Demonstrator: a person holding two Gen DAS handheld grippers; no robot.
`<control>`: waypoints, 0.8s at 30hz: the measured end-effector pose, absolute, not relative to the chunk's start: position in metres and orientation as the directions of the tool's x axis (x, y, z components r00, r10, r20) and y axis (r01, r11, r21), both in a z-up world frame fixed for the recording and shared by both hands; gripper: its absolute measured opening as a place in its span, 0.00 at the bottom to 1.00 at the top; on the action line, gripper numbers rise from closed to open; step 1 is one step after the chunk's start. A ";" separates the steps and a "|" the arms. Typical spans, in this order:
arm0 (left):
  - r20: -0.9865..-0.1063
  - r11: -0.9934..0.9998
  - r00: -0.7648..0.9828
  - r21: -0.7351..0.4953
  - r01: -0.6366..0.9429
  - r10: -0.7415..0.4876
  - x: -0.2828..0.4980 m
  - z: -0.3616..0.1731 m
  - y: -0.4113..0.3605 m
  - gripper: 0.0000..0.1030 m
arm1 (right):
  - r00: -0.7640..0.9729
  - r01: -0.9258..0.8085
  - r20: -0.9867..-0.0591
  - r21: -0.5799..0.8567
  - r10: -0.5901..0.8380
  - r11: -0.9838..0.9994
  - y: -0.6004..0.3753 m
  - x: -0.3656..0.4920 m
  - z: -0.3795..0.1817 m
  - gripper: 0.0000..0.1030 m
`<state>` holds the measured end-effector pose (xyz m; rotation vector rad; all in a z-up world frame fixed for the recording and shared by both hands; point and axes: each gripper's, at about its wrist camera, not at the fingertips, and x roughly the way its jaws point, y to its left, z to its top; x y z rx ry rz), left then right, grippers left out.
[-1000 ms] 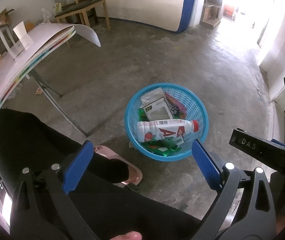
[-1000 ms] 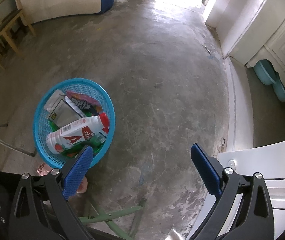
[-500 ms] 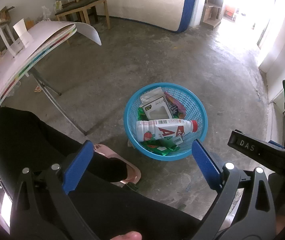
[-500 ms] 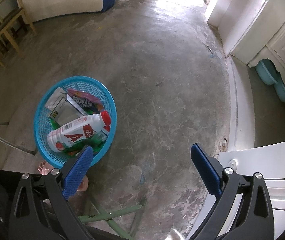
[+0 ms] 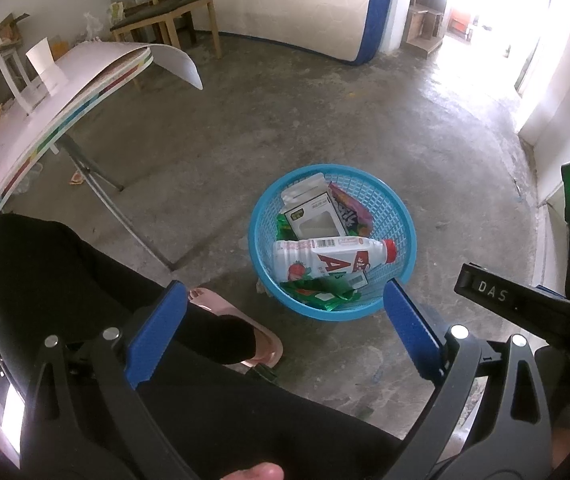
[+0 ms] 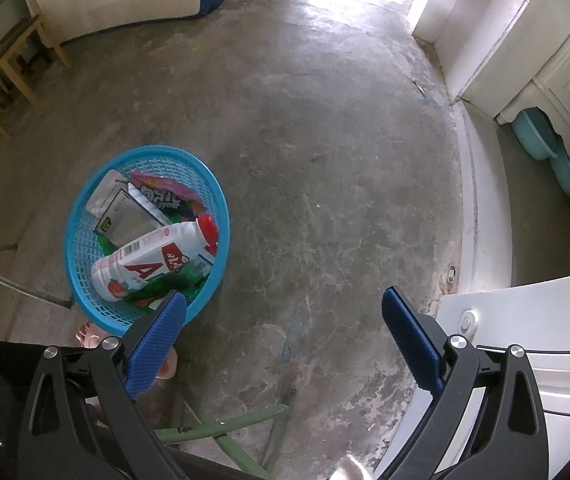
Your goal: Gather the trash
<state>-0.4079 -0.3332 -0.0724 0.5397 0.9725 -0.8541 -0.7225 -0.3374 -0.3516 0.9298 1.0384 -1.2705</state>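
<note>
A blue plastic basket stands on the concrete floor; it also shows in the right wrist view. In it lie a white bottle with a red cap, a white box, a purple wrapper and green wrappers. The bottle and the box show in the right wrist view too. My left gripper is open and empty, held above the floor near the basket. My right gripper is open and empty, to the right of the basket.
A white table with a paper cup stands at the left. The person's black-clad leg and pink slipper are beside the basket. A wooden bench and a mattress stand at the back. White cabinets line the right.
Both grippers have shifted slightly, so the basket sits a little higher in both views. Both stay open and empty.
</note>
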 end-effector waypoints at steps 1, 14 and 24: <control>-0.878 0.568 0.292 0.028 0.822 -0.380 -0.408 -0.072 -0.334 0.92 | 0.008 0.996 -0.959 -0.019 -0.285 0.090 -0.337 -0.723 -0.352 0.93; -0.876 0.568 0.285 0.016 0.823 -0.389 -0.410 -0.071 -0.332 0.92 | 0.002 0.996 -0.959 -0.024 -0.283 0.090 -0.337 -0.724 -0.349 0.93; -0.875 0.567 0.287 0.018 0.824 -0.390 -0.408 -0.072 -0.332 0.92 | 0.006 0.995 -0.959 -0.022 -0.282 0.097 -0.336 -0.723 -0.351 0.93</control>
